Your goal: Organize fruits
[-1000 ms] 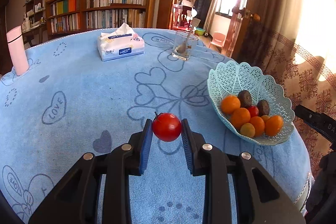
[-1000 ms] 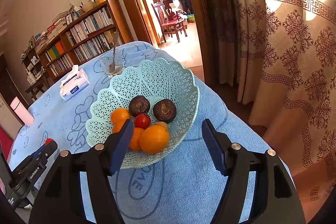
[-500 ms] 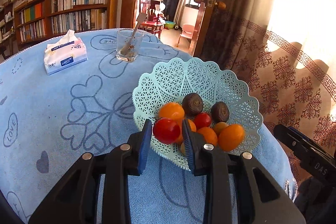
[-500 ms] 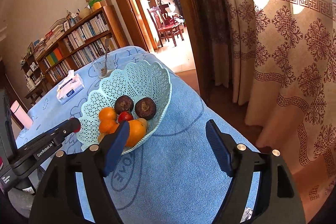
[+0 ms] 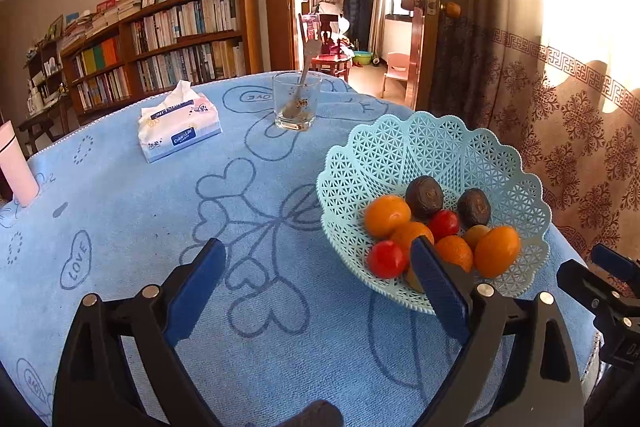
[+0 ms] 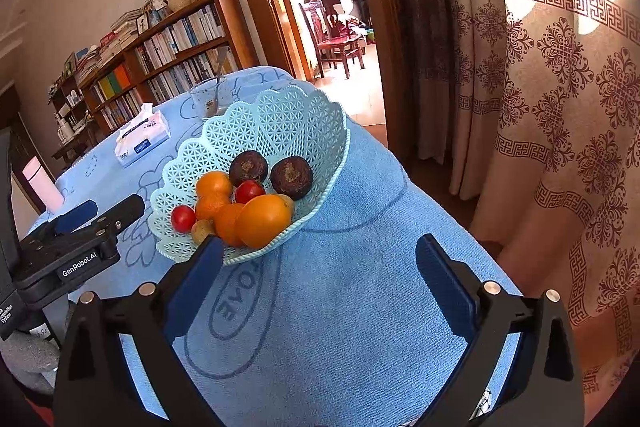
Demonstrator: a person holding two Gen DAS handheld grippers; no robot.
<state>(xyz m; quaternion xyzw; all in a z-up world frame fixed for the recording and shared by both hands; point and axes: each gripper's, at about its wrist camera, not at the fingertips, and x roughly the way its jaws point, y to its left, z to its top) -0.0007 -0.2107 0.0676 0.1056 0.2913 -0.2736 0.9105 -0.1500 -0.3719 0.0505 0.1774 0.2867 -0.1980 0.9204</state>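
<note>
Left wrist view: left gripper [image 5: 316,279] gapes wide, empty, beside the lattice basket [image 5: 424,143]; a cherry tomato [image 5: 386,259] rests at the near rim with the oranges, apparently its proper place.

Right wrist view: right gripper [image 6: 320,279] also wide, holding nothing, hovering near the basket over the blue tablecloth [image 6: 340,327].

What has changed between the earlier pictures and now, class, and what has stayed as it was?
The left gripper carried the red tomato from the open cloth to the basket, then opened and let it go; it now lies at the basket's near edge. The right gripper stayed open and empty, and the tissue pack and glass kept their places.
</note>
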